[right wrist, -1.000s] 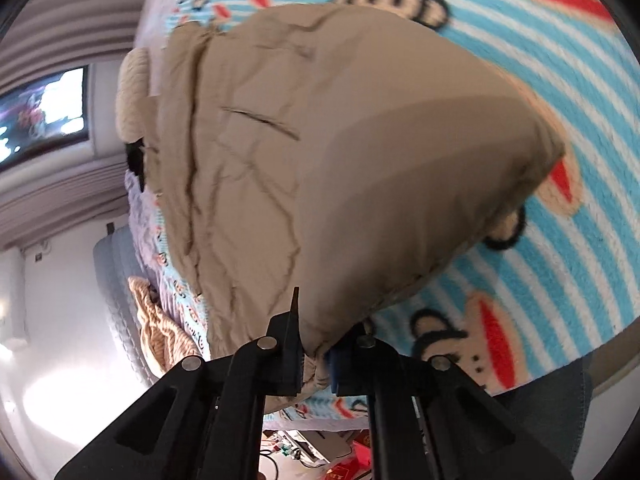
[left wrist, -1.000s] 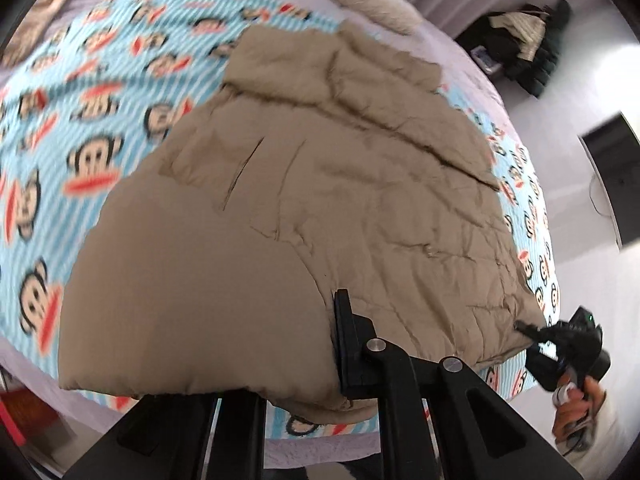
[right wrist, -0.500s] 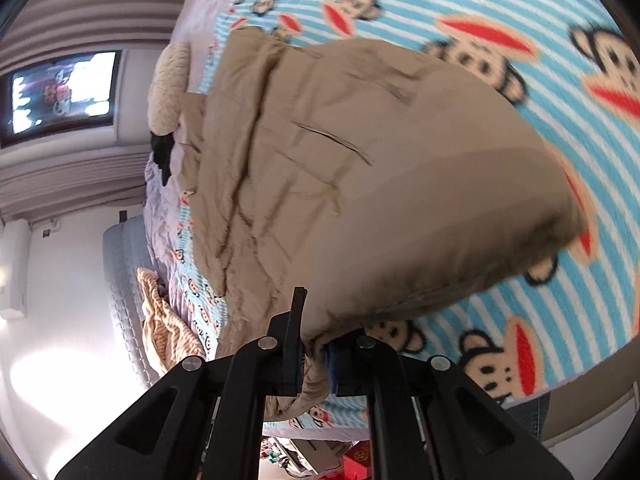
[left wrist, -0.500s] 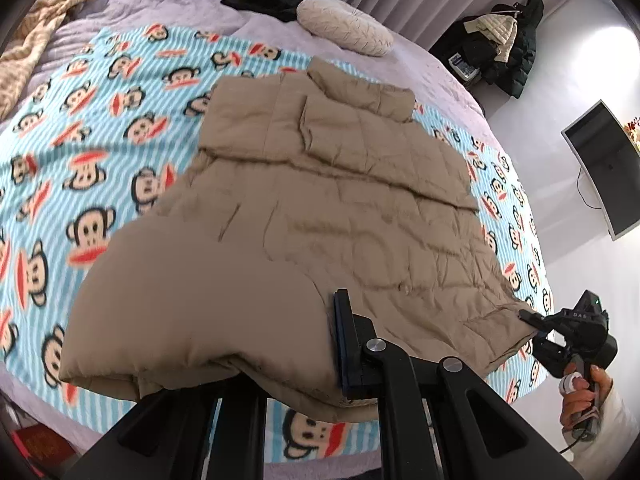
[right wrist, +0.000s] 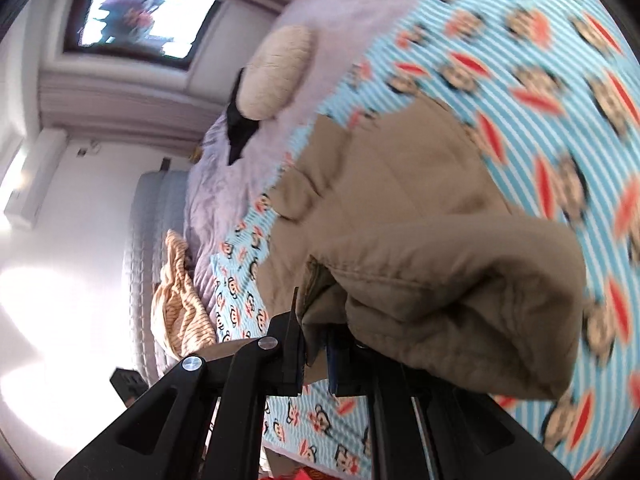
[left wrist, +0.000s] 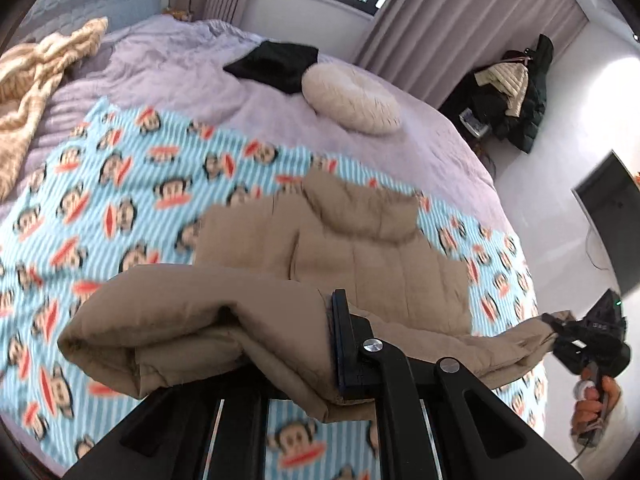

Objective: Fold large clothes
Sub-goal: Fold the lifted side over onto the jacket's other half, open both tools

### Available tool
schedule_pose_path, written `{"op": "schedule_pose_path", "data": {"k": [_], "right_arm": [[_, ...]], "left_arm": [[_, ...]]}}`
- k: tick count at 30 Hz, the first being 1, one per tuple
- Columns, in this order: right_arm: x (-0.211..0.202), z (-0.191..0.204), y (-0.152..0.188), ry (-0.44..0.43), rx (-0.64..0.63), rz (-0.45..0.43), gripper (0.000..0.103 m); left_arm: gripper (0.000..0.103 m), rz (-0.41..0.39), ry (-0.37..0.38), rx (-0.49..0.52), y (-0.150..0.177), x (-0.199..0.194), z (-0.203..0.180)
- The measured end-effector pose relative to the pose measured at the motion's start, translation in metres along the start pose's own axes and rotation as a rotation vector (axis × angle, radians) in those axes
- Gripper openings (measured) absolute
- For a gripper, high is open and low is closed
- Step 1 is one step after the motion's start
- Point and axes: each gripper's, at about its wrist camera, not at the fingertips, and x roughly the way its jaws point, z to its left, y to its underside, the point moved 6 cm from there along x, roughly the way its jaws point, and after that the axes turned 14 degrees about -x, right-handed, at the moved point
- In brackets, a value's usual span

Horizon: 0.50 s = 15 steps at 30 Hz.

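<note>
Both grippers are clamped on the near hem of the tan puffer jacket (left wrist: 372,264) — left gripper (left wrist: 320,348) pinches one hem corner, with only its right-hand finger showing past the cloth, and the right gripper (right wrist: 316,352) pinches the other corner between jaws nearly together. In the left wrist view the right gripper shows again at about 4 o'clock (left wrist: 560,330), a hand (left wrist: 596,404) below it on the handle, the hem stretched between the two like a rope.

Key relation: the rest of the jacket lies ahead of both grippers, toward 12 o'clock, hood end (left wrist: 360,204) farthest away, on the monkey blanket (left wrist: 80,208). Long axis runs from the held hem straight out to the hood, so the fold has to travel along it, away from the person. The two hands look equally near, one per corner; neither leads. The lifted hem hangs above the flat body, doubled over in a thick roll near the left jaws.

Versus a second ago: the jacket then lay flat and filled most of each view, hem barely off the bed. Now the hem is raised high and carried forward, more blanket, the round cushion (left wrist: 352,100) and the window are in view, and the right wrist view has rolled noticeably. Grip unchanged on both sides — same corners, same tight pinch
</note>
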Motion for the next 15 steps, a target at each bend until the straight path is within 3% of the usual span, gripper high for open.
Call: {"op": "schedule_pose_path", "data": {"k": [6,15], "right_arm": [[0.046,0.006,-0.073,0.061,-0.098,0.053,0.009],[0.143,-0.048,-0.124,0.192,-0.058,0.115,0.009]], "left_arm": [[0.012,0.031,-0.075,-0.019,-0.052,0.065,-0.008],[0.012,0.143,-0.197,0.026,-0.08,0.191,0.014]]}}
